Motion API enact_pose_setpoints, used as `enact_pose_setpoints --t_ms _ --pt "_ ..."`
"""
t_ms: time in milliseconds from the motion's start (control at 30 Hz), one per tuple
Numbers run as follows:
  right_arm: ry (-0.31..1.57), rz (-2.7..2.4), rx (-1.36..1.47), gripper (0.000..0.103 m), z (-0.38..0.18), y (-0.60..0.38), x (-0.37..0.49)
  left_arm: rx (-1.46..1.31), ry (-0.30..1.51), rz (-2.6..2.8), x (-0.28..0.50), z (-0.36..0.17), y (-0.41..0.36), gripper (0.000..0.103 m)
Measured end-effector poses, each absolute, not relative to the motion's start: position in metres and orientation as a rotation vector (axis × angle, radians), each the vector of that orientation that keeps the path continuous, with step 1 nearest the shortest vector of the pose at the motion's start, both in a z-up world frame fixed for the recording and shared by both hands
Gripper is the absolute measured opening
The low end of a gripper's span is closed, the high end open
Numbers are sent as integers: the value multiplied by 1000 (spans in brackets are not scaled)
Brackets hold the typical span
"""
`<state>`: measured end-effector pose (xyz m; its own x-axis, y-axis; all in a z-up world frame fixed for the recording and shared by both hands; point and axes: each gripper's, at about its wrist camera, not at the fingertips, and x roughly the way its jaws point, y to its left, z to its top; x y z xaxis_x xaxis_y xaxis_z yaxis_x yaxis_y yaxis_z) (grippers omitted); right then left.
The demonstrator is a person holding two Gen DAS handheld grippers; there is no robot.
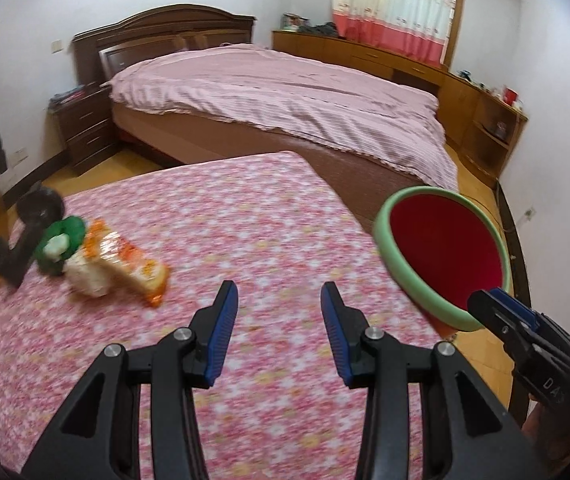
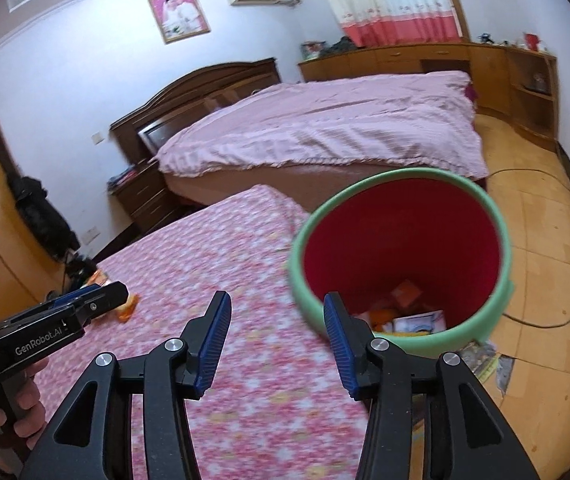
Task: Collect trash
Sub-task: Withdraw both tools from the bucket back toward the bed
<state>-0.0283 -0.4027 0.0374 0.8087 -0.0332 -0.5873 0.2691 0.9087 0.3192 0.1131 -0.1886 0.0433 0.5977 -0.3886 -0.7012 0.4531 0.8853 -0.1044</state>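
A red bin with a green rim [image 1: 445,248] stands off the table's right edge; in the right wrist view [image 2: 401,256] it holds several papers and wrappers at the bottom. An orange and white snack wrapper [image 1: 121,268] lies on the pink floral table [image 1: 245,240] at the left, next to a green and white item [image 1: 59,240] and a black object [image 1: 25,232]. My left gripper [image 1: 279,300] is open and empty above the table, right of the wrapper. My right gripper [image 2: 277,312] is open and empty at the table's right edge, by the bin's near rim.
A bed with a pink cover [image 1: 285,96] lies beyond the table. Wooden cabinets [image 1: 465,92] line the far wall. A dark nightstand [image 1: 85,128] stands left of the bed. A cable [image 2: 557,248] and some papers [image 2: 479,354] lie on the wooden floor near the bin.
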Motion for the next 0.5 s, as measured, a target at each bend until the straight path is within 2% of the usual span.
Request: enact_pose_setpoints --t_ms 500 --pt "716 -22 354 50 37 -335 16 39 778 -320 140 39 -89 43"
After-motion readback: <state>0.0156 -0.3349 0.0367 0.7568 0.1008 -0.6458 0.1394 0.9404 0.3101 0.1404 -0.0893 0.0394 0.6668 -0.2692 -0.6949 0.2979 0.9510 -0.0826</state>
